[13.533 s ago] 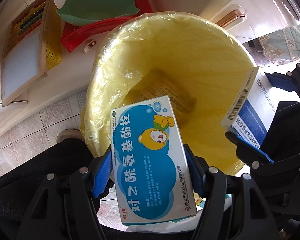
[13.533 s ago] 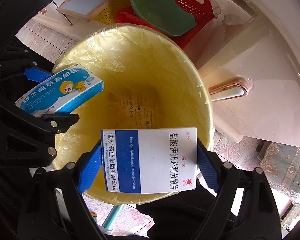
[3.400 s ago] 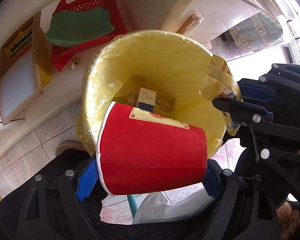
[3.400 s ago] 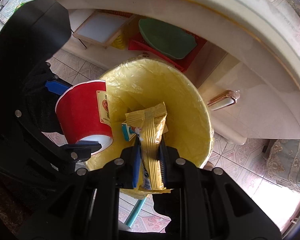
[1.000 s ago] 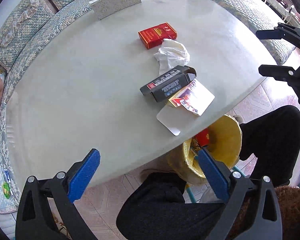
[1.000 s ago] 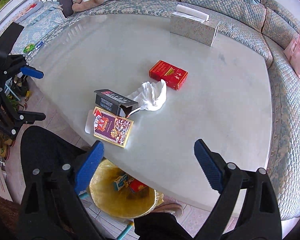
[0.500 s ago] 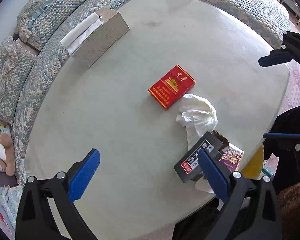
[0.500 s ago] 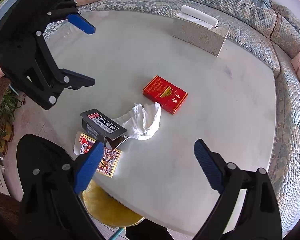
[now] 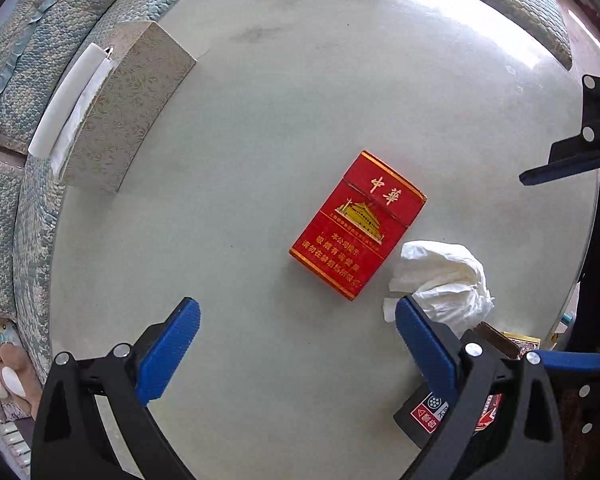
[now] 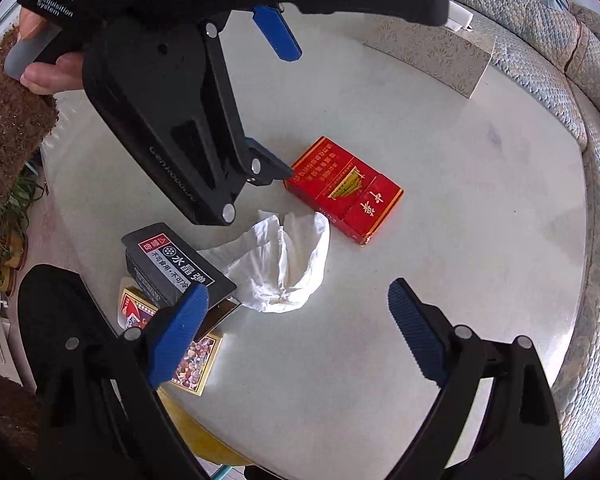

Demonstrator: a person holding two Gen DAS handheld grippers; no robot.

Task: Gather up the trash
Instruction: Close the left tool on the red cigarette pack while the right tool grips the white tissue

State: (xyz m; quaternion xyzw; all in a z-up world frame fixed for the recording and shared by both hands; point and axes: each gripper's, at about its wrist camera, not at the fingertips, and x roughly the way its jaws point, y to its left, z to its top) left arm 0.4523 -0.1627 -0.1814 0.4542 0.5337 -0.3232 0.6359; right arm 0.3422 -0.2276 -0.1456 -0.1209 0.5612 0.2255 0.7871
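Red cigarette pack [image 9: 358, 224], flat on worktop [image 9: 260, 128]: likely light, stiff, glossy; best pinched across long edges; left gripper [image 9: 298, 328] and right gripper [image 10: 300, 312] jaws wide open, empty.

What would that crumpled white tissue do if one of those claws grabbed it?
The crumpled tissue looks soft and thin, so it would probably squash flat between the right gripper fingers. It seems very light, so a nudge might just slide it across the smooth table.

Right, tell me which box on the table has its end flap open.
The black box: its flap hangs open, while the red cigarette pack is closed.
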